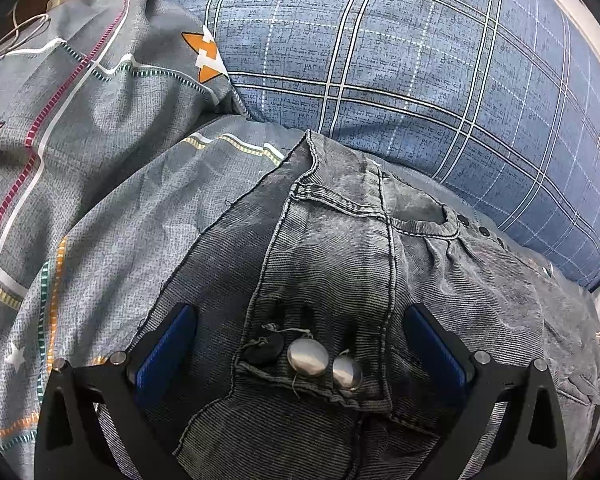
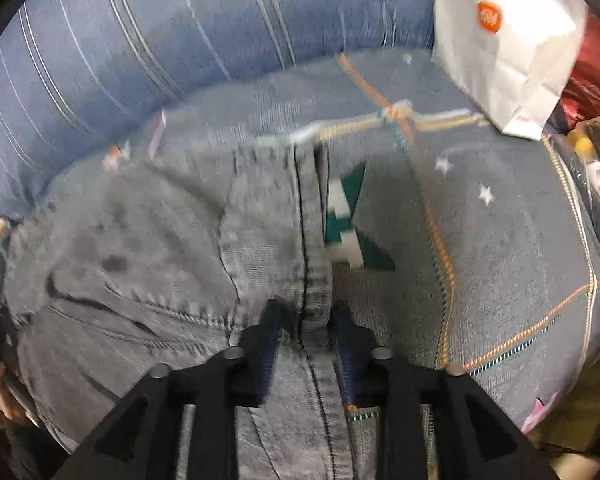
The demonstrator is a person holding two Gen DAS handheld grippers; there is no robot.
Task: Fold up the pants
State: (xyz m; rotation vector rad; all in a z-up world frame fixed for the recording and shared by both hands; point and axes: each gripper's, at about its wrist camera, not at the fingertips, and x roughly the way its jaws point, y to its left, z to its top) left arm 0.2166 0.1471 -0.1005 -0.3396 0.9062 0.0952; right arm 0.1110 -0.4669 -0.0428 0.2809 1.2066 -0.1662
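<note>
Left gripper (image 1: 300,344) jaws wide apart over the jeans (image 1: 340,272) waistband buttons (image 1: 307,357), gripping nothing. Right gripper (image 2: 305,320) straddles a seam; blurred, grip unclear, probably released.

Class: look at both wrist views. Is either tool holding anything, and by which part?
Left tool: open, holding nothing. Right tool: straddles the grey denim pants' side seam edge; whether it grips cannot be told.

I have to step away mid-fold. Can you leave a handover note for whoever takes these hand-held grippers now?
Left hand-held gripper: open, over the jeans at the fly buttons, gripping nothing.
Right hand-held gripper: jaws straddle the side seam; grip unclear, picture blurred.
Jeans lie bunched on the patterned quilt, against the plaid pillow.
Done: no neat fold visible. Left: flatten and fold.
</note>
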